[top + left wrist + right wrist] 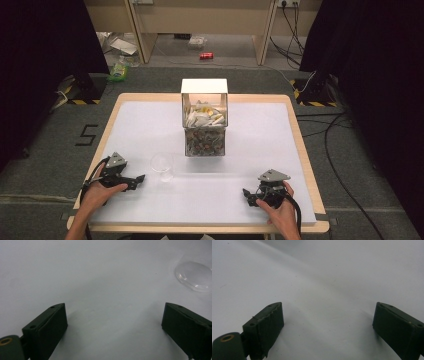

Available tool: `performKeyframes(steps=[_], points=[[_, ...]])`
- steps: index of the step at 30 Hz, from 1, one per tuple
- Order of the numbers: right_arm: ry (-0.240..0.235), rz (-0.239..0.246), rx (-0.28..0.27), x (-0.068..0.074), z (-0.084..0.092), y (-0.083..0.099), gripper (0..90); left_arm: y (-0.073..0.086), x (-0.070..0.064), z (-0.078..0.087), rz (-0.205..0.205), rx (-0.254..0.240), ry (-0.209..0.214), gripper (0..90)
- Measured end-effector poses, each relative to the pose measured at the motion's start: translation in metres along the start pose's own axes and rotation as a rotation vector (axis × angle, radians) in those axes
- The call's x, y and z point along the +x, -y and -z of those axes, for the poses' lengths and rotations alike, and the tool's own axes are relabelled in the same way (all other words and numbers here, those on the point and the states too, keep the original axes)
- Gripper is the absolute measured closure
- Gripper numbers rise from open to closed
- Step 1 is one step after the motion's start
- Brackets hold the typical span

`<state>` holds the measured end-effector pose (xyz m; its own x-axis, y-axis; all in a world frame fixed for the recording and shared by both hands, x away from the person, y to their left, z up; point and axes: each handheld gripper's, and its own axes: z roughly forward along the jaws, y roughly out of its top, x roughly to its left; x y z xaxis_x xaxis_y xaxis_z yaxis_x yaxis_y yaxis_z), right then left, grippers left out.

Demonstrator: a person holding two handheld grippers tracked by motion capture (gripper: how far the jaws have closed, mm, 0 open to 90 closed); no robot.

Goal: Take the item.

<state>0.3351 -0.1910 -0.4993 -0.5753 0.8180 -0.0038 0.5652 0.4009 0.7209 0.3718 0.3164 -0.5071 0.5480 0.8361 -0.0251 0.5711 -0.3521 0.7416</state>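
Clear plastic cup [162, 166] standing upright on white tabletop [250, 145], just beside left tool [139, 179]; left tool and right tool [246, 195] both gaping wide, gripping nothing.

Clear cup [162, 166] upright, near-left table area.

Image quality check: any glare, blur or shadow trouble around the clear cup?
High view: the clear cup is faint against the white table, edges dark. Left gripper view: cup soft and washed out at top right, faint shadows under the open jaws. Right gripper view: soft, even light, mild shadow beside each jaw.
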Motion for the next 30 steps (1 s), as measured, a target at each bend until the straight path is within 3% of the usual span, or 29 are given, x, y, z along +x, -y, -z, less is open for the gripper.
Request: performKeyframes(steps=[8,15,18,27,29,30], points=[[0.001,0.000,0.001,0.000,0.000,0.000,10.5,0.000,0.000,0.001,-0.002,0.000,-0.002,5.7],[0.002,0.004,0.000,0.000,0.000,0.000,10.6,0.000,0.003,0.004,0.019,-0.021,-0.012,15.6],[0.002,0.004,-0.001,0.000,0.000,0.000,10.6,-0.001,0.004,0.006,0.022,-0.028,-0.015,15.7],[0.002,0.004,0.000,0.000,0.000,0.000,10.6,-0.017,0.004,0.034,0.051,-0.149,0.001,19.6],[0.002,0.004,0.000,0.000,0.000,0.000,10.6,-0.024,0.001,0.045,0.071,-0.194,0.030,20.5],[0.002,0.004,0.000,0.000,0.000,0.000,10.6,-0.024,0.001,0.045,0.071,-0.194,0.030,21.2]])
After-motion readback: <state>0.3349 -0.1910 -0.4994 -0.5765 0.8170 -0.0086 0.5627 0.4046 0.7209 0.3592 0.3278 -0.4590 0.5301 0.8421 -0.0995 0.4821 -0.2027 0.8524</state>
